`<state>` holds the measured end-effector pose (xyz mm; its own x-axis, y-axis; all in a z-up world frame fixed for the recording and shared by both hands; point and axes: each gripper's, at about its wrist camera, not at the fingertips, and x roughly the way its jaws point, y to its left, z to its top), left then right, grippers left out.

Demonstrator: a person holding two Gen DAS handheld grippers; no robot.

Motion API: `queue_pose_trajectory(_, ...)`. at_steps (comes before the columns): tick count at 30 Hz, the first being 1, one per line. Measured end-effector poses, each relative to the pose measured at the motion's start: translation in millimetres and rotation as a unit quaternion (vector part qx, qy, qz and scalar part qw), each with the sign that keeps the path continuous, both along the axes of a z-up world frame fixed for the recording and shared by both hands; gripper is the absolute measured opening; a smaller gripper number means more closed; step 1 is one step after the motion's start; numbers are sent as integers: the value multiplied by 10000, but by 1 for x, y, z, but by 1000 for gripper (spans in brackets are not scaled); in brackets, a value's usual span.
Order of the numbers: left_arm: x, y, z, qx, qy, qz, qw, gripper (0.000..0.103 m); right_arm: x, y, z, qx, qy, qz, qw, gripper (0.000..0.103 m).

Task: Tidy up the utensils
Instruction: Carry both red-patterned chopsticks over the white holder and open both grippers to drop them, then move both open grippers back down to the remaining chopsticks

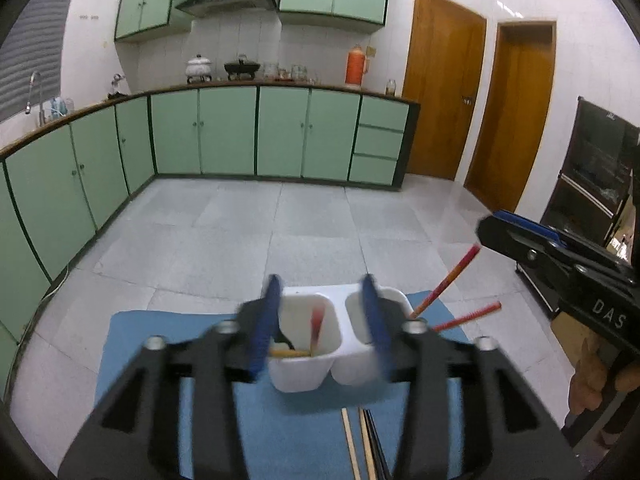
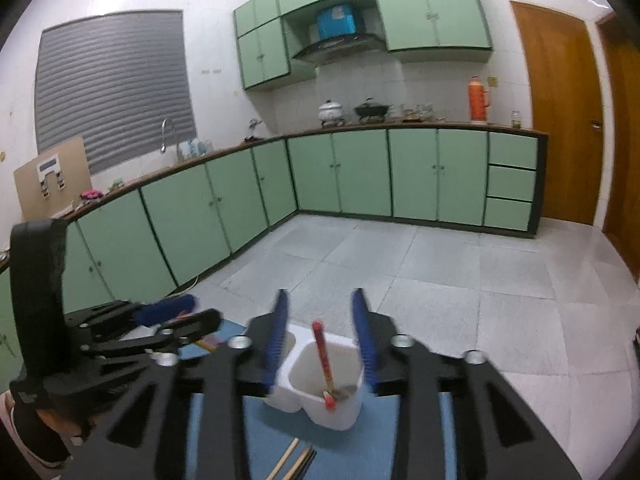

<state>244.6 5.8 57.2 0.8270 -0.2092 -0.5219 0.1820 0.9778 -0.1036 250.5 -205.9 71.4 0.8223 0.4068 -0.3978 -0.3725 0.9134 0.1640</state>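
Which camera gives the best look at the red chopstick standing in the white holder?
The right wrist view. There the red chopstick stands sharp and unobstructed in the nearer compartment of the white holder, between the open right gripper fingers. In the left wrist view, a red chopstick inside the holder is blurred and partly hidden.

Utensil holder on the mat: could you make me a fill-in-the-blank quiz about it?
The white holder has ___ compartments.
It stands on a ___ mat.
The chopstick standing in it, in the right wrist view, is ___.
The left gripper and the right gripper are both ___.
Missing words: two; blue; red; open.
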Motion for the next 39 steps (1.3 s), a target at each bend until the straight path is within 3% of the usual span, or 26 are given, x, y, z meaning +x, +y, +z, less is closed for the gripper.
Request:
queue_pose_trajectory(1,-10,4,0,5,-83,20,10000,50,-10,-6,-1,32,-90,-120,9999,50)
queue_pose_trajectory(2,-21,8,1,8,-174,55,9998,53,-21,-9,-2,38,-174,-228,9996,62)
queue_pose_trajectory(6,-69,18,-6,10,-557,271,9981,76,-71,-21,-20,-14,-313,-581,9978,88)
queue_pose_trajectory(12,-123,23,-46,81,-541,618,9966,88,-124,-22,-71,-212,-18,-1060,9941,96)
queue_pose_trajectory(19,-145,27,-114,360,433,511,9971,89,-156,-7,-141,-172,870,-883,9921,96)
queue_pose_trajectory(25,-152,23,-149,371,1051,247,9935,89,-169,-7,-171,-129,1312,-910,9871,93)
queue_pose_trajectory(33,-151,-2,-173,521,1417,10,9885,88,-168,-22,-179,-30,1508,-1031,9832,81)
queue_pose_trajectory(39,-137,-13,-183,612,1612,1,9850,85,-168,-24,-178,-24,1532,-974,9834,81)
